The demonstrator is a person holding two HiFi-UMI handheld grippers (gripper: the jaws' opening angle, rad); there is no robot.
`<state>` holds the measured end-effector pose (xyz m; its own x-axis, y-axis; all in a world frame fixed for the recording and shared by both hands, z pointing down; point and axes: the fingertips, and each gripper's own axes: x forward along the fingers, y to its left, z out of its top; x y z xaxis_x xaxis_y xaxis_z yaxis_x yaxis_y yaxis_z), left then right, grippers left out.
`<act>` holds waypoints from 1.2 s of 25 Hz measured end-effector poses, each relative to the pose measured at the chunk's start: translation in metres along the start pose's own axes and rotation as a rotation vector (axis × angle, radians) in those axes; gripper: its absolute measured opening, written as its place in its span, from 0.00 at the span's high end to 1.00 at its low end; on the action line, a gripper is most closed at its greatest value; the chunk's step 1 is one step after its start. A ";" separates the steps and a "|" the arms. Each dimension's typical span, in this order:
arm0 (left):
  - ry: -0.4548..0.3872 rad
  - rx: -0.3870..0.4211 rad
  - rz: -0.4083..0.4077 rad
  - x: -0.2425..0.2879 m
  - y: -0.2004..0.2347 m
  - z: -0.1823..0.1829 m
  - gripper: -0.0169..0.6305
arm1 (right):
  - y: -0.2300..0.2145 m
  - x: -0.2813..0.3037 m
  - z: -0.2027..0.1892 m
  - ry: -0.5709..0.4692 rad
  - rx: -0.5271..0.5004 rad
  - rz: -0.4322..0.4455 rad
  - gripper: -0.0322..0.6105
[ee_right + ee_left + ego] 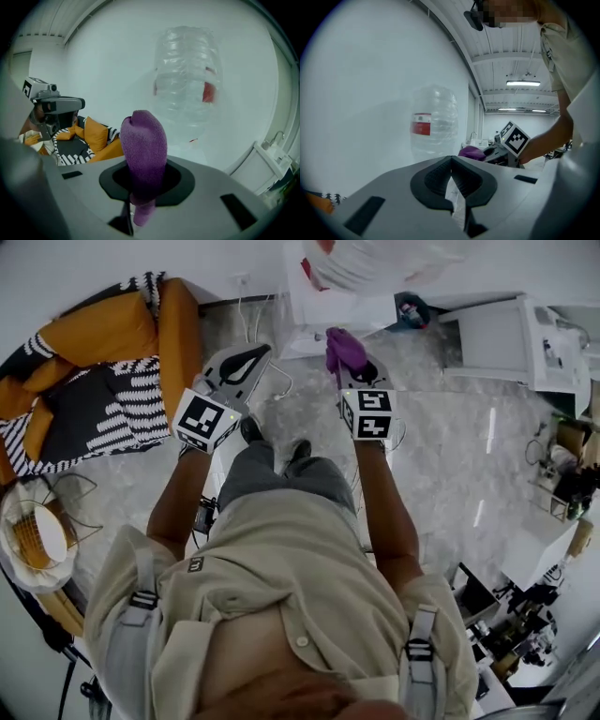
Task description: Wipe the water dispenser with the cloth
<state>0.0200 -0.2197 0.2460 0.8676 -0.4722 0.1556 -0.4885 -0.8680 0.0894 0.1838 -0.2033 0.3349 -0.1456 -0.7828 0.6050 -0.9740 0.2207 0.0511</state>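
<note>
The water dispenser stands white against the far wall, with a clear bottle with a red label on top. That bottle shows in the left gripper view and again in the right gripper view. My right gripper is shut on a purple cloth, held upright a little short of the dispenser. The cloth sticks up out of the right gripper. My left gripper hangs beside it to the left, shut with nothing in it.
An orange sofa with black-and-white striped cushions fills the left. A wicker basket sits near my left side. A white cabinet and cluttered shelves line the right. Cables trail on the marble floor.
</note>
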 end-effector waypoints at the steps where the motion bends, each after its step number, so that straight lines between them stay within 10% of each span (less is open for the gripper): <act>1: 0.005 0.005 -0.003 0.003 0.002 -0.004 0.95 | 0.001 0.009 -0.002 0.011 -0.005 0.003 0.82; 15: 0.155 -0.068 0.273 0.019 0.007 -0.079 0.95 | -0.002 0.148 -0.085 0.107 -0.162 0.156 0.81; 23: 0.175 -0.089 0.343 0.037 -0.016 -0.113 0.95 | -0.088 0.171 -0.122 0.121 -0.139 0.160 0.82; 30: 0.184 -0.074 0.318 0.055 -0.026 -0.117 0.95 | -0.216 0.152 -0.156 0.177 0.088 -0.109 0.81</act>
<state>0.0696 -0.2057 0.3671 0.6438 -0.6749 0.3607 -0.7418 -0.6661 0.0777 0.3988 -0.2793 0.5394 -0.0138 -0.6832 0.7301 -0.9948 0.0832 0.0590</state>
